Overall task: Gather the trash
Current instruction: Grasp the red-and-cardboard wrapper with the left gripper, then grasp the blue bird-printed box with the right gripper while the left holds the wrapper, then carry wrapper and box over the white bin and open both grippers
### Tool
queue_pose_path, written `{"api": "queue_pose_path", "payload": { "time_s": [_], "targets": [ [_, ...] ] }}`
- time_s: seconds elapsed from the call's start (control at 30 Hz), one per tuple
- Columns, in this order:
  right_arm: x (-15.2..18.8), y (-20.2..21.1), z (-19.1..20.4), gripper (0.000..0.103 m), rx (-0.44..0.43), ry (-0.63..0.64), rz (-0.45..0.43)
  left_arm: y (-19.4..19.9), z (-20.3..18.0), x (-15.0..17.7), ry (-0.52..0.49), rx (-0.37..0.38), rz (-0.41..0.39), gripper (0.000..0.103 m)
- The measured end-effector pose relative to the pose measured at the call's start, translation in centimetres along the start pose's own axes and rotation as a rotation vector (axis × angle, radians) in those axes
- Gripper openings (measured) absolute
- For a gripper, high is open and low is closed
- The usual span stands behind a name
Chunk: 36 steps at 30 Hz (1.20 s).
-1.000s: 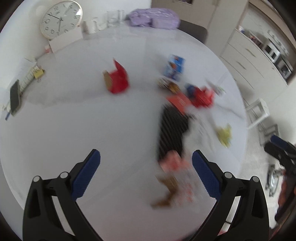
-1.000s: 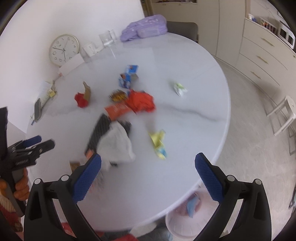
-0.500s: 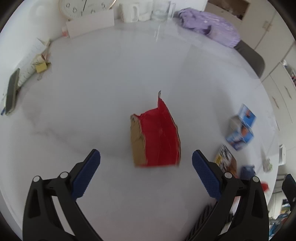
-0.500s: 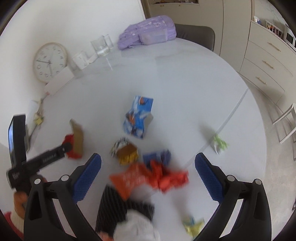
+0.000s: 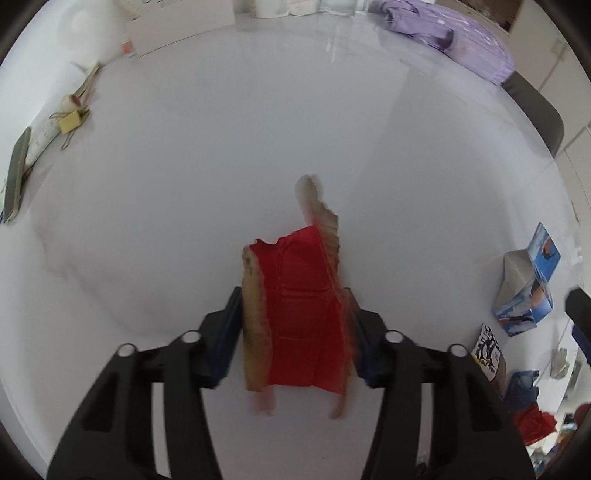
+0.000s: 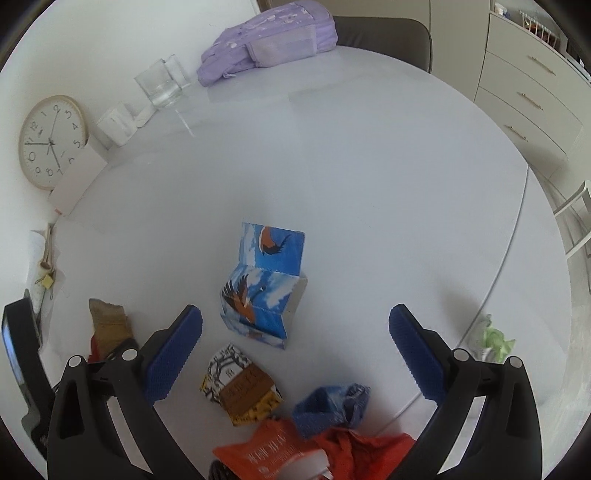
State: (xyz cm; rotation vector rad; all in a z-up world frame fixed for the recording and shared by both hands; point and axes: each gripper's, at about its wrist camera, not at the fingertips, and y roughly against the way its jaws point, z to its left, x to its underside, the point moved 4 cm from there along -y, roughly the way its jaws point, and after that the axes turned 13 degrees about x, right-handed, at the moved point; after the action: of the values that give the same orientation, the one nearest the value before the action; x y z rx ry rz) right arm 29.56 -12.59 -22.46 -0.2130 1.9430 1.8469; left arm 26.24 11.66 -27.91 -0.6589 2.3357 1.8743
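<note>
In the left wrist view my left gripper (image 5: pixel 295 325) is shut on a torn red cardboard piece (image 5: pixel 295 314) with brown edges, on the white round table (image 5: pixel 184 184). The same piece shows in the right wrist view (image 6: pixel 109 325) at the lower left. My right gripper (image 6: pixel 295 347) is open and empty, just short of a blue bird-print carton (image 6: pixel 266 284). Near it lie a black-and-yellow snack packet (image 6: pixel 240 391), a crumpled blue wrapper (image 6: pixel 332 406), an orange wrapper (image 6: pixel 273 450) and a red wrapper (image 6: pixel 369 450). A green crumpled wrapper (image 6: pixel 491 339) lies at the right.
A wall clock (image 6: pixel 51 140), a white card (image 6: pixel 77 181), glasses (image 6: pixel 159 85) and a purple backpack (image 6: pixel 269 40) stand along the table's far edge. A phone (image 5: pixel 14 177) and papers with clips (image 5: pixel 70 118) lie at the left. A chair (image 6: pixel 384 33) and drawers (image 6: pixel 528 92) stand beyond.
My left gripper has moved up to the red cardboard piece and shut on it. My right gripper has moved forward over the trash pile toward the blue carton, still open.
</note>
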Motion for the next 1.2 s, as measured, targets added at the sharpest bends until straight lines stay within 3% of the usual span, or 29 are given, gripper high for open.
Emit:
{"api": "queue_pose_path", "payload": {
  "time_s": [0.1,0.33,0.4,0.5,0.57,0.73,0.9,1.0,1.2],
  "targets": [
    [-0.3,-1.0,0.5,0.101,0.032,-0.036,0.018,0.3,-0.1,-0.1,-0.026,-0.003,-0.018,0.039],
    [-1.1,-4.3,2.8,0.100,0.114,-0.041,0.050,2.1,0.4,-0.8,-0.054,-0.003,-0.058,0.038],
    [-1.2,-5.1,3.5,0.088,0.138,-0.001,0.052,2.9,0.4,-0.9,-0.066,-0.002,-0.075,0.038],
    [-1.1,-5.5,3.9,0.051,0.127,0.030,0.055,3.7,0.5,-0.9,-0.080,-0.001,-0.087,0.038],
    [-1.2,-4.8,3.9,0.051,0.121,0.047,0.027,4.7,0.3,-0.8,-0.100,-0.004,-0.105,0.038],
    [-1.3,-1.2,2.4,0.051,0.055,0.038,-0.031,7.6,-0.9,-0.3,-0.148,0.027,-0.137,0.038],
    [0.7,5.2,-0.6,0.051,-0.065,0.038,-0.097,11.1,-4.0,1.9,-0.255,0.094,-0.142,0.038],
    [3.1,9.0,-3.5,0.051,-0.109,0.043,-0.126,13.4,-6.3,4.5,-0.313,0.171,-0.124,0.038],
    [11.3,14.4,-12.8,0.051,-0.062,0.009,-0.114,16.8,-12.3,11.9,-0.484,0.295,-0.047,0.038]
  ]
}}
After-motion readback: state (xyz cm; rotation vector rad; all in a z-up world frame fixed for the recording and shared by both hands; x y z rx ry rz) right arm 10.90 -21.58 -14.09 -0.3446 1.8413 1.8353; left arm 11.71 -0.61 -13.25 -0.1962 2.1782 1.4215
